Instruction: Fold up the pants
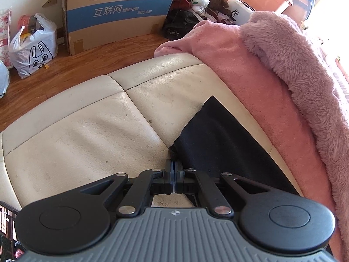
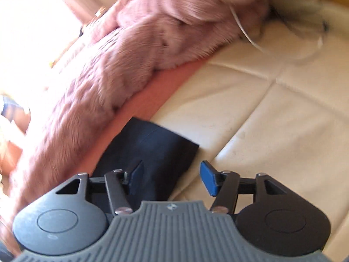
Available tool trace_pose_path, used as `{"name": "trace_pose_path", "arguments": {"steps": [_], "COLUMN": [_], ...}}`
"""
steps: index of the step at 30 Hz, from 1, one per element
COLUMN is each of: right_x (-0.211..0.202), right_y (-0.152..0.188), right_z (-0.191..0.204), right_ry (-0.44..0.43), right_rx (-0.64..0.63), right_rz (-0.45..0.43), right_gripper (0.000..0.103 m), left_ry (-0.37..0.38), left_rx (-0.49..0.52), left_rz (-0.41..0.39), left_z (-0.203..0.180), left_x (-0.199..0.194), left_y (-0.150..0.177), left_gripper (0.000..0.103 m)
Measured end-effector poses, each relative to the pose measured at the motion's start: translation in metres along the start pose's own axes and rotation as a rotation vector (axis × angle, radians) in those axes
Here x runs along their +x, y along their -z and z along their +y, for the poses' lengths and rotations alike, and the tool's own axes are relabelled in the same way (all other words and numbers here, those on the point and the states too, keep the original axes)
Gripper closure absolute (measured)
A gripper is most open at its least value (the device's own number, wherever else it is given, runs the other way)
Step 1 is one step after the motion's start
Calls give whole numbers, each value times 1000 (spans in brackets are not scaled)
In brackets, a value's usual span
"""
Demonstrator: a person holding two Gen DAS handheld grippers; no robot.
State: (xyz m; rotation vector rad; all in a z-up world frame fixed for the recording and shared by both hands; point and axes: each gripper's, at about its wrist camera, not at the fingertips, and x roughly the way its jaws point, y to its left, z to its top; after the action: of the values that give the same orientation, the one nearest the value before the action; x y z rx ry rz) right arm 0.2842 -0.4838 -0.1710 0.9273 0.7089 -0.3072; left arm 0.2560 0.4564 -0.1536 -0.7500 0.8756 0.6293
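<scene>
On the cream sofa (image 1: pixel 87 131), black pants (image 1: pixel 218 139); left gripper (image 1: pixel 173 166) jaws closed at their edge, right gripper (image 2: pixel 172 174) jaws apart, empty

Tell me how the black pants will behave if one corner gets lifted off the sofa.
The black pants lie flat and thin, so they would probably drape limply. The cream leather sofa looks smooth, so the cloth may slide. The left gripper, shut at their edge, suggests they pinch easily.

My left gripper (image 1: pixel 173 170) points steeply down with its jaws pressed fully together. My right gripper (image 2: pixel 172 175) also angles downward, its view blurred, jaws standing well apart, blue pads (image 2: pixel 208 178) facing each other and pressing on nothing.
</scene>
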Motion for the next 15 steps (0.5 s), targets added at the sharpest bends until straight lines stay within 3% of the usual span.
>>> {"name": "trace_pose_path", "arguments": {"steps": [2,5,6,9,15], "right_x": [13,15,17,18,-16], "right_y": [-3,0,0,1,4], "right_z": [-11,-12,-11,-11,-23], "right_ry": [-25,-56,-54,-44,65], "right_rx": [71,70,51,22,-28], "right_rz": [5,-32,-36,-44,-108], "right_gripper": [50,52,69,93,101], "left_ry": [-10,-23,-26,-32,-5], "left_rx": [1,12,14,14,49], "left_rz": [2,3,3,0,35], "left_z": [-1,-4,-5,-6,-6], "left_x": [0,0,0,-1,-8], "left_y": [0,-1,-1,0,4], "left_gripper": [103,103,103,103,103]}}
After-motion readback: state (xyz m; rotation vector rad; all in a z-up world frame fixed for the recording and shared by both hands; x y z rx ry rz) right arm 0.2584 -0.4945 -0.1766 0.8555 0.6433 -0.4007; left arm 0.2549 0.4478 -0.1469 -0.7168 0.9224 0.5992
